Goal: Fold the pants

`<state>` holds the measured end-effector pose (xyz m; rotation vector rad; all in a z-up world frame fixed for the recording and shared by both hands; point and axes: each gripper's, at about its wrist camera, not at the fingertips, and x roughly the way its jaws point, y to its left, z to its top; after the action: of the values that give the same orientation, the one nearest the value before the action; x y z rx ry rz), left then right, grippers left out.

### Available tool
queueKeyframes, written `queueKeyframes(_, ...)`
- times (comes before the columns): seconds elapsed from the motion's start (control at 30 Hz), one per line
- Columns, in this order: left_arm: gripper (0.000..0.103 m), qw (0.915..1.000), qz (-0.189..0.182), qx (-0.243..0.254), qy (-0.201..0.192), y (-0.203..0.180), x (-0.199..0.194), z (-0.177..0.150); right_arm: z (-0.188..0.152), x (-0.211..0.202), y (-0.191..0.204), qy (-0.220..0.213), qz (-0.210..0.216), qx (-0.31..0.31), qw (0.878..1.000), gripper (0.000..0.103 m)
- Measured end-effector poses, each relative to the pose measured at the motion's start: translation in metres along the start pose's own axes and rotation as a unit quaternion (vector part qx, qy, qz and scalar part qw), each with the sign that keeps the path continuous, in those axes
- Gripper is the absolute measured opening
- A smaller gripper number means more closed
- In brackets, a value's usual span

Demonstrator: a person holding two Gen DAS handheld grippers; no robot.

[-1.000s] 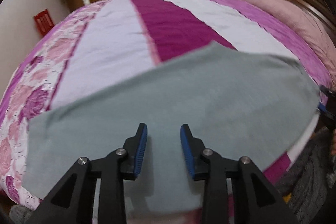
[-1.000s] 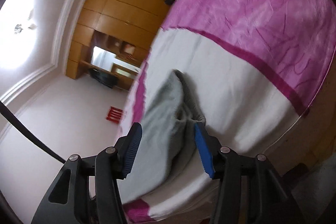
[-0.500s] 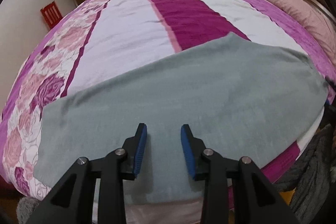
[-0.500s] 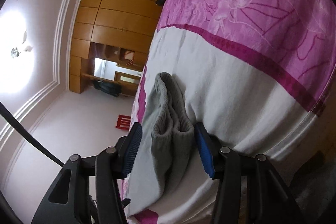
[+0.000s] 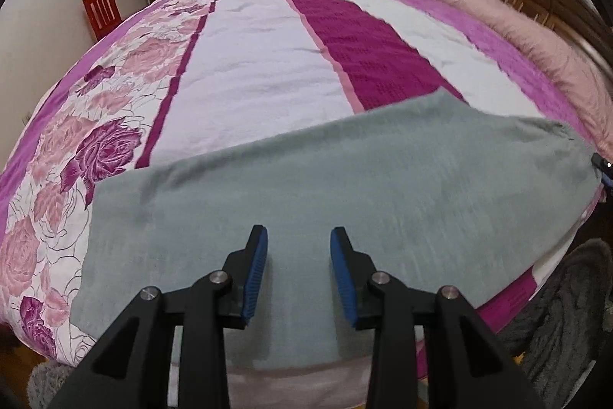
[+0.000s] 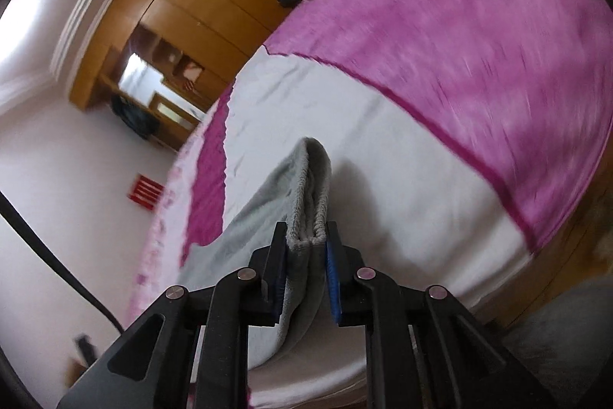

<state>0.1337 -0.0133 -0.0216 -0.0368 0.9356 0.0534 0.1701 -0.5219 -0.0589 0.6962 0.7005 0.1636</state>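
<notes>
Grey pants lie flat along the bed's near edge, w/ right gripper just clamped on the waistband, left gripper agape above mid-leg, fold barely begun.

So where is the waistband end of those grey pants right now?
In the right wrist view, the waistband is pinched in the right tool, raised over the bedspread's white stripe.

From my left camera, the near edge of the grey pants is hidden behind my left tongs. The right tongs are almost cut off by the frame edge. In the right view, the bedspread is blurred.
</notes>
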Motion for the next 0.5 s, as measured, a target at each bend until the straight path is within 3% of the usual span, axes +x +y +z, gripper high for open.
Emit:
queueKeyframes(0.1,0.039,0.9997,-0.011,-0.02,-0.009,0.022,-0.004,0.003,0.003,-0.01,0.055,-0.021,-0.024,-0.086,0.996,0.018)
queueKeyframes(0.2,0.041,0.9991,-0.014,-0.035,-0.019,0.048,-0.008,0.006,-0.002,-0.018,0.121,-0.044,-0.033,-0.177,0.983,0.018)
queueKeyframes(0.37,0.042,0.9953,-0.014,-0.092,-0.027,0.112,-0.007,0.003,-0.052,-0.015,0.262,-0.071,0.012,-0.349,0.934,0.018)
queueKeyframes(0.5,0.042,0.9856,-0.027,-0.164,-0.029,0.167,-0.007,-0.019,-0.155,0.026,0.365,-0.043,0.079,-0.471,0.877,0.018)
